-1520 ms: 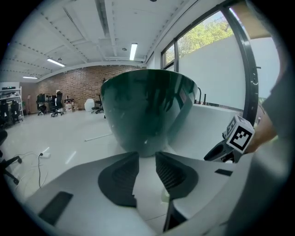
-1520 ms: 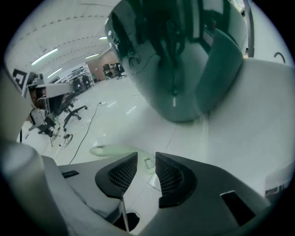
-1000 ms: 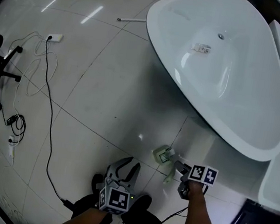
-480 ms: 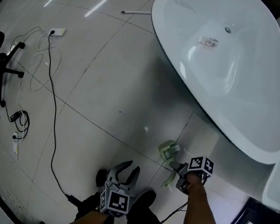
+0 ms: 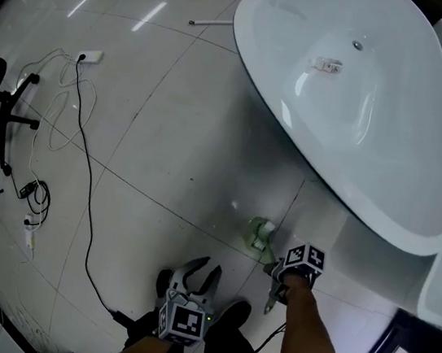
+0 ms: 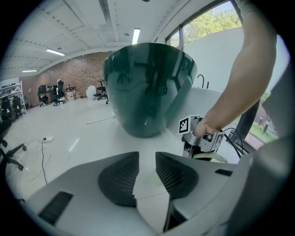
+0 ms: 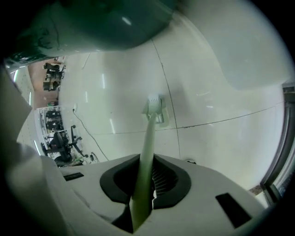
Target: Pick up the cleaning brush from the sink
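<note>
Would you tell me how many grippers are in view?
2: left gripper, open, low centre above the floor; right gripper beside it, jaws closing on the brush handle.

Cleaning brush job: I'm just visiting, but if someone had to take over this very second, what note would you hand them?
Right hand-held gripper: jaws closing, with the cleaning brush handle between the pads.
Left hand-held gripper: open, nothing in it, held low beside the right one.
Brush: not in the sink; its head looks to rest on the floor tiles just beside it.
Done: brush reached, handle in the jaws.
Left: finish the squeeze, then lift the brush off the floor.
</note>
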Tool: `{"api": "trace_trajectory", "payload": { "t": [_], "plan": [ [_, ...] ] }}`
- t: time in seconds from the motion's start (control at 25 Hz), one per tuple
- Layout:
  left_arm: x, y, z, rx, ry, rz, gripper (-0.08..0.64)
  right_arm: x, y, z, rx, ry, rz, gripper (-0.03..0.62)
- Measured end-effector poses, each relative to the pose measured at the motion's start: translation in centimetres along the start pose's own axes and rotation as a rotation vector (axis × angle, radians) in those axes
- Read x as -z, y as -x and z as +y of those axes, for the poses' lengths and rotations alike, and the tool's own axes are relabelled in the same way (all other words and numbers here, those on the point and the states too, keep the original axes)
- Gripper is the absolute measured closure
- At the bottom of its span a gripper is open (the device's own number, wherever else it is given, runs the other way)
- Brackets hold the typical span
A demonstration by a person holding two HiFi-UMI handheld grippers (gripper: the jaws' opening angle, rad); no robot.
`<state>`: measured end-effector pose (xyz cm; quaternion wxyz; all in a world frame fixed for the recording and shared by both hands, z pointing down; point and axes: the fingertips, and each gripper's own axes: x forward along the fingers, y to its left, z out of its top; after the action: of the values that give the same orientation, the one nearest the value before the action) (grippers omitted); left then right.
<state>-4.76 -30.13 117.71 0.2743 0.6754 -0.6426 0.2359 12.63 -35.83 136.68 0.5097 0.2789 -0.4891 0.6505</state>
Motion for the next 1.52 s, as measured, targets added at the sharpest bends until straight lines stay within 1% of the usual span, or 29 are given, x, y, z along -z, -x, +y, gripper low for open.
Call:
{"api": "trace_trajectory", "payload": {
  "t": [0.16,0.28,0.36,0.48,0.64,0.76,0.84,0.92,1.0,1.08,1.16,1.24,1.36,1.52],
  "plan": [
    [-1.9,1.8,0.1,0.000,0.007,-0.004,0.449,1.4,2.3,1.2,0.000,0.026,0.008,0.566],
    [-4.9,4.7,0.4,0.007,0.004,-0.017,0.456,3.6,5.6,3.2,0.022,0.070,0.017,0.568],
    [-7.6,7.6,1.3,0.008,0.001,-0.031,0.456,5.6,8.4,5.3,0.041,0.130,0.019,0.569],
    [-11.8,12.5,2.5,0.006,-0.008,-0.054,0.460,9.3,13.1,8.5,0.073,0.250,0.016,0.569],
    [-18.3,18.9,4.3,0.008,-0.031,-0.079,0.463,13.2,20.4,12.9,0.093,0.384,-0.030,0.571],
    [-22.6,23.1,5.8,0.006,-0.067,-0.111,0.468,15.5,25.6,15.9,0.079,0.454,-0.107,0.572],
    [-25.6,27.0,6.8,0.009,-0.092,-0.133,0.469,17.8,29.6,18.5,0.077,0.532,-0.172,0.572],
    [-28.9,31.8,7.5,0.022,-0.100,-0.159,0.474,21.2,34.4,21.7,0.064,0.663,-0.247,0.572],
    [-32.3,36.6,7.5,0.052,-0.107,-0.205,0.477,24.7,39.7,25.3,0.026,0.807,-0.353,0.572],
    [-35.2,41.3,6.7,0.092,-0.123,-0.243,0.477,28.4,45.0,28.5,-0.024,0.897,-0.477,0.572],
    [-38.0,45.4,5.3,0.120,-0.149,-0.275,0.477,31.8,50.0,30.6,-0.057,0.934,-0.584,0.572],
    [-39.8,48.9,3.8,0.115,-0.178,-0.288,0.477,34.9,54.4,31.6,-0.073,0.956,-0.663,0.573],
    [-41.8,53.9,0.6,0.100,-0.177,-0.322,0.477,40.0,59.7,31.9,-0.081,0.991,-0.733,0.572],
    [-43.4,60.5,-5.0,0.075,-0.172,-0.370,0.477,46.6,65.2,30.1,-0.113,1.022,-0.801,0.572]
  ]
}}
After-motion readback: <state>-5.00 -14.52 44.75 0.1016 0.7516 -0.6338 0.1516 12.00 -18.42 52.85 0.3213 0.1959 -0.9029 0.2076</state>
